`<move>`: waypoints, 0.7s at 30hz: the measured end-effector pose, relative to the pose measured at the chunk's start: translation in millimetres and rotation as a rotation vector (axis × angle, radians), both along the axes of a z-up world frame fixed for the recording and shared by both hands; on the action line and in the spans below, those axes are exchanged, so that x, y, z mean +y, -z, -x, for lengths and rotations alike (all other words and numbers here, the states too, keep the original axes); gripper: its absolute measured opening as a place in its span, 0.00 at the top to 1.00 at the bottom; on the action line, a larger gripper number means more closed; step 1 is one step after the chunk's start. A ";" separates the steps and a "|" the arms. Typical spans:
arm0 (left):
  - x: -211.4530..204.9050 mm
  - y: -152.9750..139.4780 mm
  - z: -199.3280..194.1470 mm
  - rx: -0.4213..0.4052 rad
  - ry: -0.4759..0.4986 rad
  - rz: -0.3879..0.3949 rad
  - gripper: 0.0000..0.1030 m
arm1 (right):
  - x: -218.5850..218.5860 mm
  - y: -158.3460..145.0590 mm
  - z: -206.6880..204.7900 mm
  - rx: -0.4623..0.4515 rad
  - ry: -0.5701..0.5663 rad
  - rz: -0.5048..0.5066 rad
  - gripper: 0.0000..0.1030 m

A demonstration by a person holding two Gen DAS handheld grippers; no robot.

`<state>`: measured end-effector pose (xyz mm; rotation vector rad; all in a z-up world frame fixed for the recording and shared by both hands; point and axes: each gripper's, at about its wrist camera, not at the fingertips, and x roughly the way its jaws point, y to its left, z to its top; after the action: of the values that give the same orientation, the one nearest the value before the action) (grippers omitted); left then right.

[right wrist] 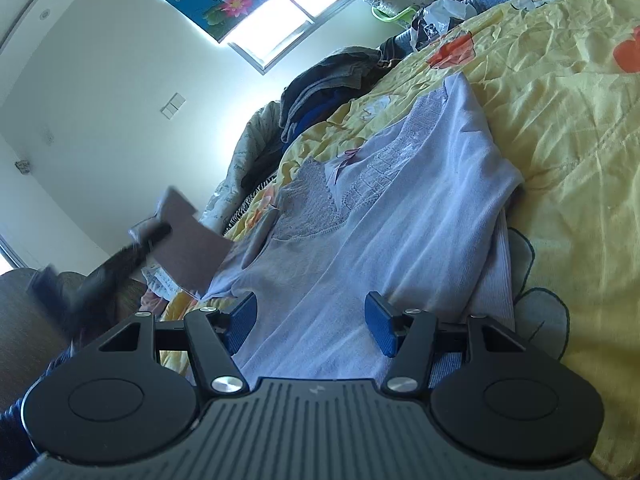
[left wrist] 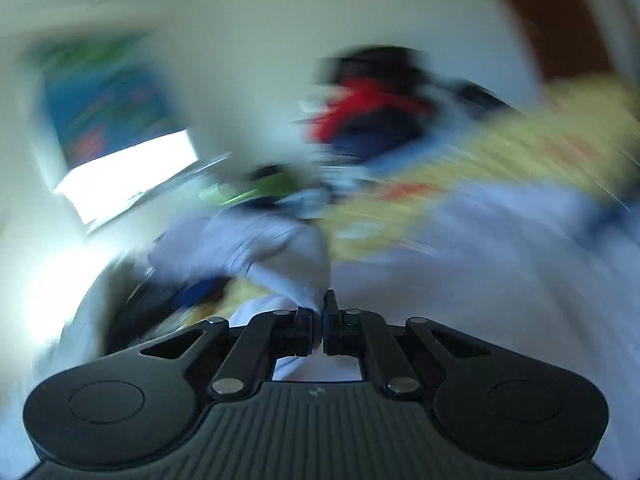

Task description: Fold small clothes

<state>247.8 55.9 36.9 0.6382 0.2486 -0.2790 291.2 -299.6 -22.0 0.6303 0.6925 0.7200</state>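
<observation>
Item: pale lilac knit top [right wrist: 400, 216], laid flat on the yellow flowered bedspread [right wrist: 560, 120], long axis running straight away from my right gripper [right wrist: 310, 320] toward the lace neckline. Right gripper: jaws standing apart, empty, poised over the near hem, cloth between but not pinched. Left gripper [left wrist: 323, 312]: clamped on a fold of the same pale fabric at its side edge, view badly blurred. Judgement: right is nearer the hem; the fold turns on that lengthwise axis.
</observation>
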 end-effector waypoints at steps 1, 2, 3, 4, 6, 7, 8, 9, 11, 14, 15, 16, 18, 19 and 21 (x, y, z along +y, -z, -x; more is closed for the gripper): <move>-17.5 14.5 14.4 0.025 0.067 -0.068 0.96 | -0.9 0.4 -0.5 0.002 -0.002 -0.007 0.38; -29.5 25.8 23.0 0.066 0.101 -0.099 0.95 | -1.7 0.6 -1.2 0.004 -0.005 -0.013 0.37; -36.3 33.1 25.8 0.106 0.100 -0.105 0.94 | -2.2 0.9 -1.5 0.005 -0.008 -0.018 0.37; -39.9 38.0 25.3 0.144 0.073 -0.096 0.93 | -2.4 0.8 -1.3 0.005 -0.010 -0.019 0.37; -43.3 44.6 25.9 0.190 0.043 -0.108 0.94 | -1.2 0.2 -0.7 0.002 -0.013 -0.013 0.37; -43.4 44.8 29.7 0.172 0.041 -0.122 0.93 | -0.6 -0.2 -0.9 0.002 -0.013 -0.009 0.37; -42.0 43.5 31.5 0.166 0.031 -0.116 0.90 | -0.2 -0.4 -0.8 0.002 -0.014 -0.006 0.37; -39.7 40.6 31.4 0.186 0.020 -0.092 0.88 | -0.2 -0.5 -1.1 0.002 -0.014 -0.006 0.37; -29.2 30.5 31.1 0.245 0.003 0.014 0.86 | -0.3 -0.7 -1.4 0.002 -0.015 -0.005 0.37; -5.8 11.7 28.6 0.391 0.013 0.258 0.56 | 3.8 -2.6 -2.5 -0.002 -0.021 0.026 0.38; 3.2 7.1 29.5 0.456 0.047 0.353 0.42 | 6.2 -3.6 -2.6 -0.006 -0.024 0.044 0.38; 12.9 5.4 33.1 0.502 0.089 0.448 0.18 | 8.3 -4.4 -2.3 -0.008 -0.024 0.057 0.38; 31.6 8.3 43.5 0.495 0.130 0.610 0.13 | 9.6 -5.0 -3.9 -0.002 -0.023 0.068 0.38; 40.1 12.7 46.0 0.503 0.135 0.669 0.13 | 9.8 -5.9 -5.3 0.012 -0.020 0.068 0.38; 58.2 26.4 45.0 0.528 0.095 0.812 0.13 | 9.2 -11.9 -9.8 0.090 -0.005 0.068 0.36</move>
<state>202.8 114.0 10.5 -0.2412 0.5699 -0.5977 301.0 -290.3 -10.1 0.6009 0.7985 0.6734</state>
